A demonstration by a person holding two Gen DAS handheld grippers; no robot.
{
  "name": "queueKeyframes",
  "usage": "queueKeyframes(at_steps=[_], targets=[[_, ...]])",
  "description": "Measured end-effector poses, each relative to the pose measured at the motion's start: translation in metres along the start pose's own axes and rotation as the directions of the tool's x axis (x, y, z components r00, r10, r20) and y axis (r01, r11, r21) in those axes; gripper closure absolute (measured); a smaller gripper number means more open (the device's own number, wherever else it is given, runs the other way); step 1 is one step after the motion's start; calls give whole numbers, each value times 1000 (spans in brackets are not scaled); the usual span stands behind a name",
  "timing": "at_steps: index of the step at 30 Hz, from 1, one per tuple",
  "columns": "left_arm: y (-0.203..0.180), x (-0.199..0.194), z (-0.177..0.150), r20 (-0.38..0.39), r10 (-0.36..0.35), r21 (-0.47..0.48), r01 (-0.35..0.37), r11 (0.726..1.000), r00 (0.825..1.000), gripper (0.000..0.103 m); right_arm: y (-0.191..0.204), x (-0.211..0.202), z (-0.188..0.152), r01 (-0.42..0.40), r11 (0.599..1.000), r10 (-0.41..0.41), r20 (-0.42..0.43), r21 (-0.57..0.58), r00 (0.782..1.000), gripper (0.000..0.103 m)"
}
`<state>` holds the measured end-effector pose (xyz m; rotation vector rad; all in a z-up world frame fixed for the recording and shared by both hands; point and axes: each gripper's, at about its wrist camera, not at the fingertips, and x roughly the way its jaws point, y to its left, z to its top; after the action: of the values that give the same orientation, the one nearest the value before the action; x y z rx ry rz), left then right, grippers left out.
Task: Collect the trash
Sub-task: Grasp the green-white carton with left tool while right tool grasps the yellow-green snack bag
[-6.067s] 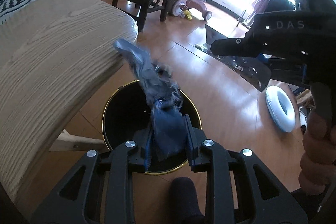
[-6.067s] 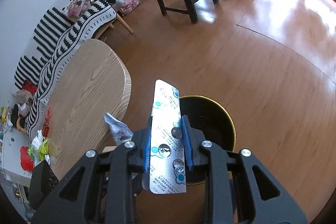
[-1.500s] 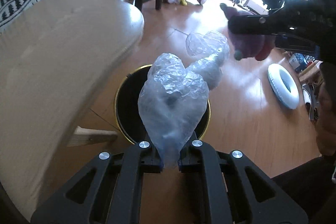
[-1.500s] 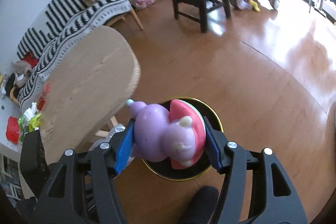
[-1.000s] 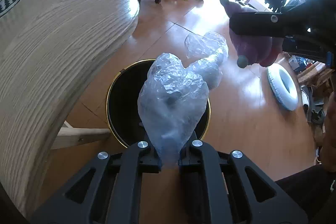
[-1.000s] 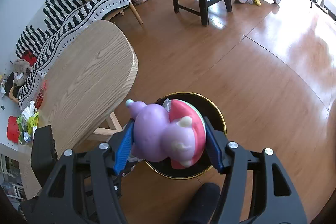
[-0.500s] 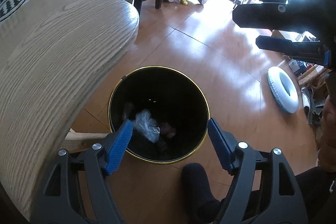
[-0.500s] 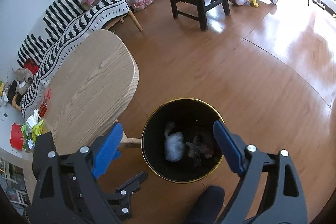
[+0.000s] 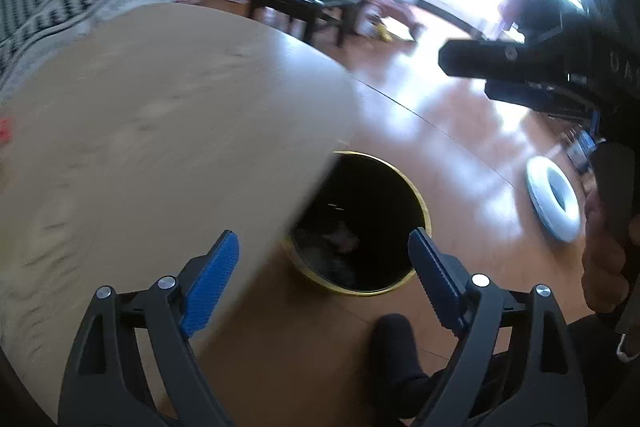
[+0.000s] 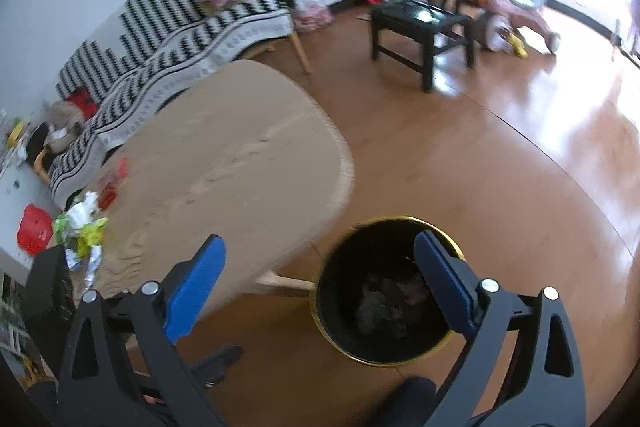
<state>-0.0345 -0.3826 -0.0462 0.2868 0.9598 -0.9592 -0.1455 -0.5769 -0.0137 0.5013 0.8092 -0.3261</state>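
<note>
A black bin with a gold rim (image 9: 416, 195) stands on the wood floor by the table's end and holds dropped trash (image 9: 340, 239). It also shows in the right wrist view (image 10: 340, 339), with trash (image 10: 384, 303) inside. My left gripper (image 9: 322, 247) is open and empty, above the table edge and the bin. My right gripper (image 10: 318, 257) is open and empty, above the bin's left rim. Crumpled green and white wrappers (image 10: 82, 223) and red scraps (image 10: 114, 183) lie on the table's far left end.
The oval wooden table (image 10: 224, 163) fills the left side in both views (image 9: 140, 131). A black chair (image 10: 420, 23), a striped sofa (image 10: 168, 27), a pink ride-on toy (image 10: 520, 3) and a white ring (image 9: 554, 203) stand on the floor. My shoe (image 9: 394, 343) is near the bin.
Both grippers opened and dropped the plastic bag and the purple toy into the bin. Both views have since swung left toward the table, with motion blur.
</note>
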Motion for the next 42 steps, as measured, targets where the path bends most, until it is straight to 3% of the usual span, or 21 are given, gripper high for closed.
queueKeyframes(at_steps=[4,8,11,17,24,27,29,34,38,40,42], targets=[[49,-43,-8,36,79,-87,-76,993,996,17,63,8,7,-63,994,63,-3,-85,998,10],[104,-85,-25,51,189,-194,-176,965,981,17,128,21,5,-131,978,128,-25,-163,991,10],[147,-117,-43,53,264,-282,-239,929,963,16,180,31,-2,-187,958,180,-52,-218,982,10],[223,-173,-91,34,428,-421,-375,826,903,15,267,56,-24,-280,912,257,-113,-301,960,10],[293,-217,-141,-5,528,-514,-456,727,849,15,337,87,-39,-358,868,314,-179,-344,932,10],[317,-224,-150,-12,543,-540,-463,703,839,15,360,103,-45,-386,858,330,-212,-340,920,10],[335,-225,-148,-14,554,-545,-471,694,833,14,372,114,-48,-402,851,337,-236,-337,911,10],[359,-215,-137,-12,578,-502,-504,702,816,14,392,139,-47,-424,848,345,-276,-317,897,10],[373,-210,-117,38,563,-491,-475,730,826,14,399,155,-46,-427,852,343,-293,-304,892,10],[376,-202,-102,57,544,-457,-462,760,837,12,403,164,-44,-425,854,339,-299,-300,892,10],[377,-191,-90,58,549,-404,-483,777,834,12,405,172,-43,-428,856,339,-310,-291,888,10]])
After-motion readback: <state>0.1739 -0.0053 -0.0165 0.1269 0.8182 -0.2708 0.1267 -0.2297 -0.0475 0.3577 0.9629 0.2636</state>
